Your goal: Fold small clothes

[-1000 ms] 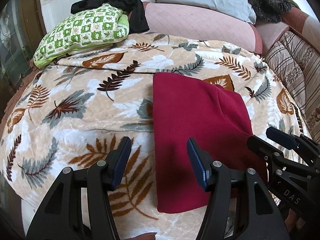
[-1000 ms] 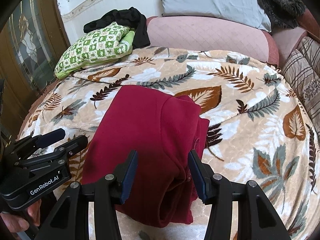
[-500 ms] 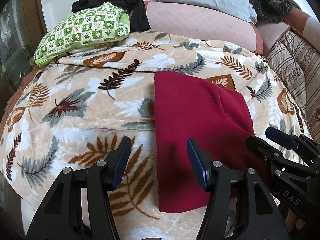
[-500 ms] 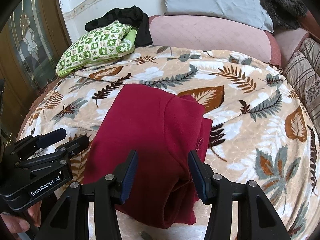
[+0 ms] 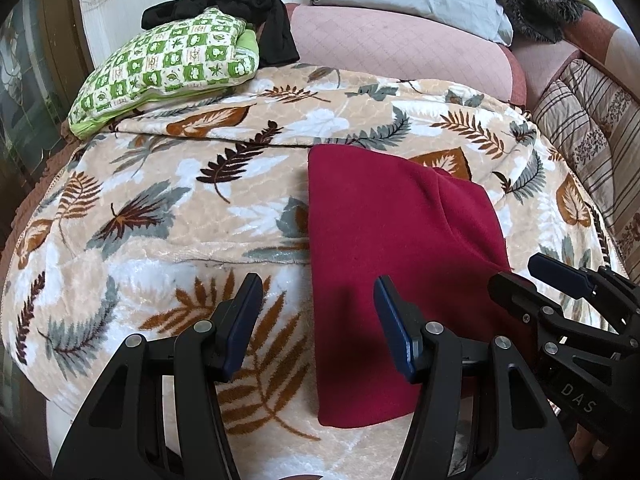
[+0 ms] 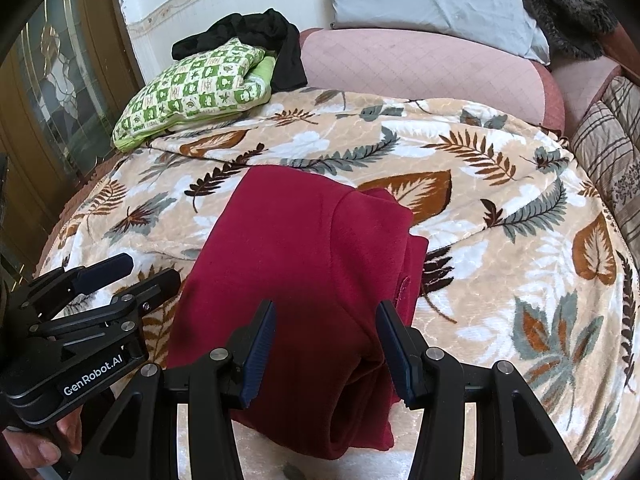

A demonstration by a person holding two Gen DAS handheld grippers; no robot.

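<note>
A dark red garment [image 5: 392,264] lies folded into a long rectangle on a leaf-patterned blanket [image 5: 160,216], its thicker folded layers showing along its right edge. The left gripper [image 5: 318,322] hovers above the garment's near left edge, fingers spread wide, holding nothing. The right gripper [image 6: 326,338] hangs over the garment's near end, its fingers likewise spread and empty. At the far left of the blanket rests a green checked pillow [image 6: 196,88] with a black cloth [image 6: 256,36] draped behind it.
</note>
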